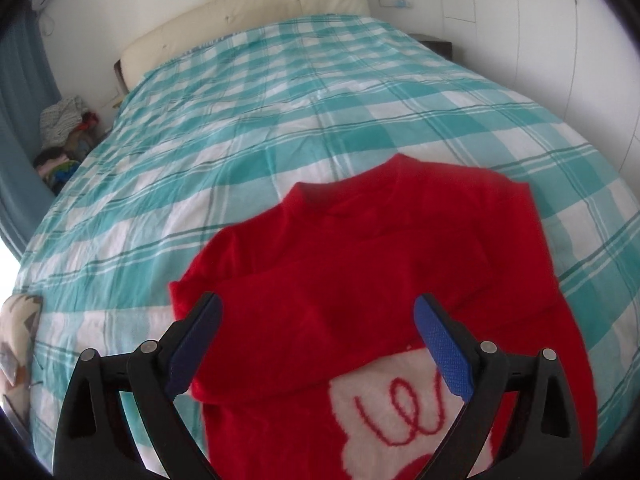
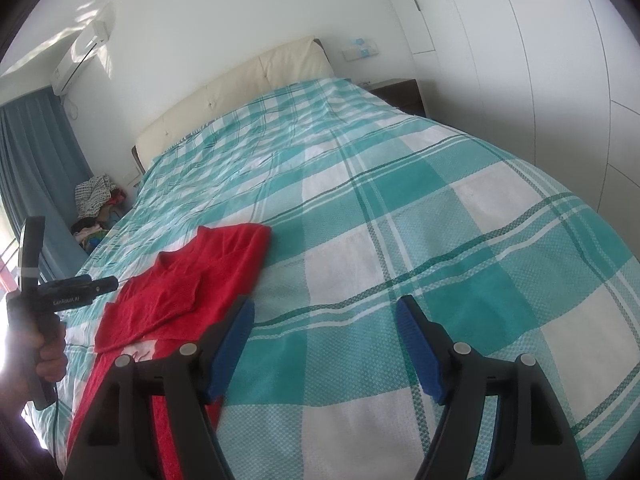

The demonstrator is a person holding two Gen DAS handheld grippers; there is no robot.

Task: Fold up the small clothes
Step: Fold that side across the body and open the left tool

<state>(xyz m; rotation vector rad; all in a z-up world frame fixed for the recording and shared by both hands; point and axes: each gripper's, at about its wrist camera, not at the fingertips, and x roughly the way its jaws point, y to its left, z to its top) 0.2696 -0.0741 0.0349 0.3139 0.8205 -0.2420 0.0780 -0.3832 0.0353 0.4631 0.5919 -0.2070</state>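
Left gripper (image 1: 318, 334): released, above red sweater (image 1: 360, 264).
Right gripper (image 2: 326, 338): released, over bedspread (image 2: 440, 240).
Risk: folded sleeves slipping loose if grabbed unevenly.

I see the sweater (image 1: 360, 280) lying flat on the near part of the bed (image 1: 280, 120), its neck toward the headboard (image 1: 248, 16) at the far end. My left tongs (image 1: 318, 344) hang over the sweater's lower half, one finger on either side of it. My right tongs (image 2: 325, 344) hang over bare bedcover, just to the right of the sweater. A pile of clothes (image 2: 94, 204) sits beside the bed's far left side, near the curtain (image 2: 36, 160).
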